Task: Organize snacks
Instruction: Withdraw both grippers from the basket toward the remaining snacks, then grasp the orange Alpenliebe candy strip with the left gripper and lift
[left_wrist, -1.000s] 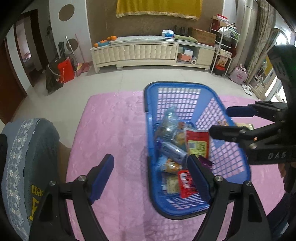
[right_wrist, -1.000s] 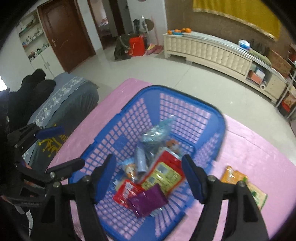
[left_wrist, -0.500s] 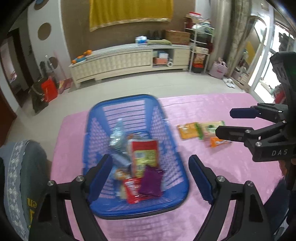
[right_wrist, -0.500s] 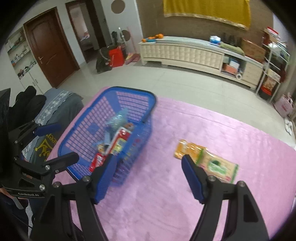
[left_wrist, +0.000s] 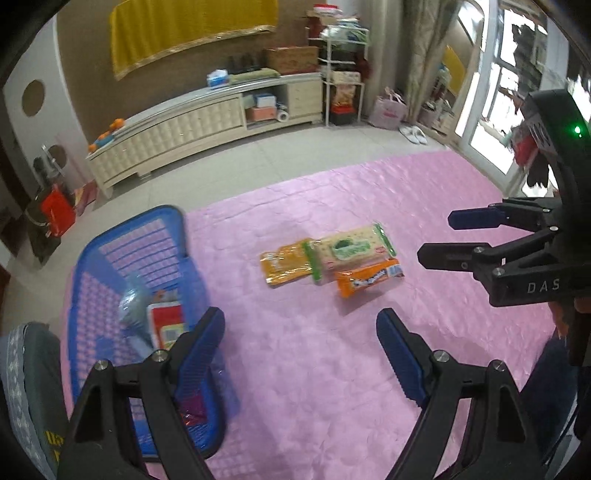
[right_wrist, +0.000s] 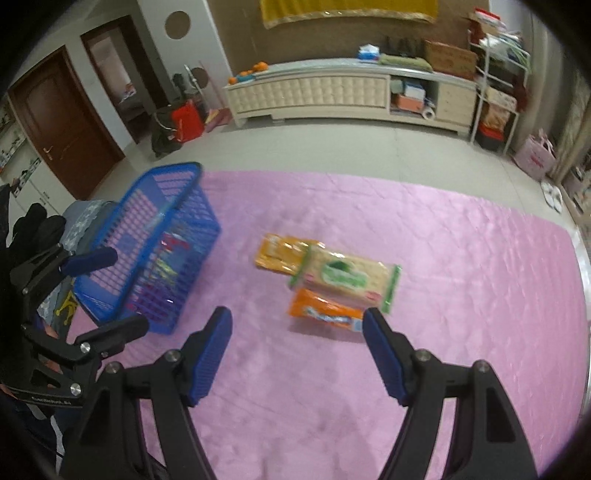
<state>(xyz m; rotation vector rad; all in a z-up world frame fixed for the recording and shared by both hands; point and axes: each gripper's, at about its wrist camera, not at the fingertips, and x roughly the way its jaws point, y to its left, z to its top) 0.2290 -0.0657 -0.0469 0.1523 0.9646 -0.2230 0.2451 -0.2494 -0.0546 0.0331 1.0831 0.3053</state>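
Both grippers hang above the pink quilted cloth (left_wrist: 332, 369) that covers the table, tilted downward, and neither holds anything. The left gripper (left_wrist: 301, 341) has its blue pads spread wide over bare cloth, empty. The right gripper (right_wrist: 297, 341) is likewise spread wide and empty, with the near edge of the orange snack bar (right_wrist: 325, 312) showing just beyond its fingertips.

Three snack packets lie together near the middle of the cloth: a yellow-orange packet (left_wrist: 284, 260), a green-and-cream cracker pack (left_wrist: 351, 251) overlapping its edge, and the orange snack bar (left_wrist: 367, 280) touching the crackers on the near side.

Well apart from them, toward the left end of the table, stands the blue plastic basket (left_wrist: 110, 251), already holding several snacks, among them a red-and-yellow packet (left_wrist: 168, 326). The left gripper's left finger crosses in front of the basket's near corner.
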